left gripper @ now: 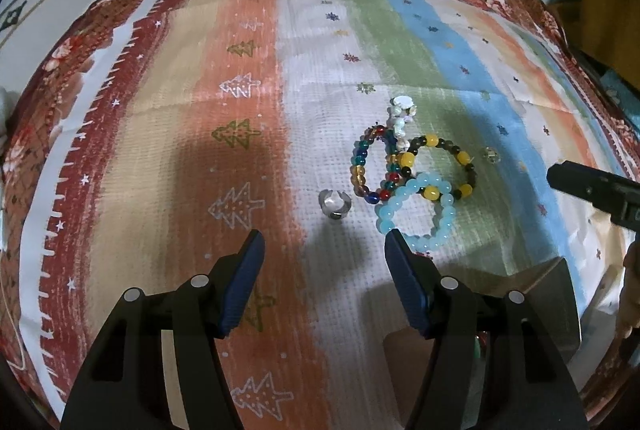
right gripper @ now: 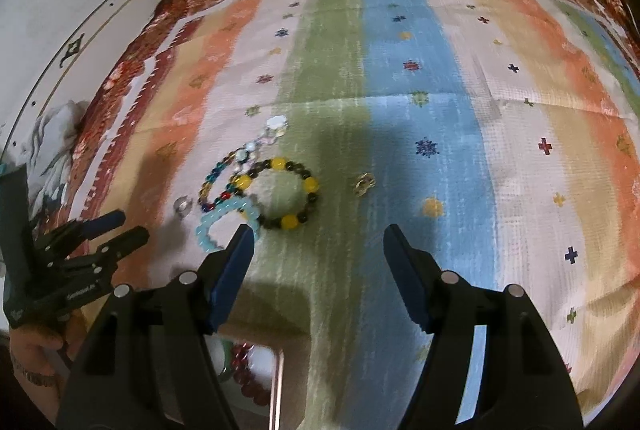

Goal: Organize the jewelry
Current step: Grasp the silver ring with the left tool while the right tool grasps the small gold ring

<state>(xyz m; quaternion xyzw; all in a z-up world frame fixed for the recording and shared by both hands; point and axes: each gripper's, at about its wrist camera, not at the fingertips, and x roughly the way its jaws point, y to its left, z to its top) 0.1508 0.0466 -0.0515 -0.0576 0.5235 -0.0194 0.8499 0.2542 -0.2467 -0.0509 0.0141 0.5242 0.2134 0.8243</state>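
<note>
striped cloth (left gripper: 248,190) bears overlapping bead bracelets (left gripper: 412,182); both tongs gape, empty.

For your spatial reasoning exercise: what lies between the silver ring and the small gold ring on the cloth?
A cluster of bead bracelets lies between the silver ring and the small gold ring; both wrist views show it.

Three bead bracelets lie overlapping flat: a multicoloured bracelet (left gripper: 374,166) left, a dark-and-yellow bracelet (left gripper: 444,166) right, a pale blue bracelet (left gripper: 416,216) nearest. A silver ring (left gripper: 334,204) lies left.
</note>
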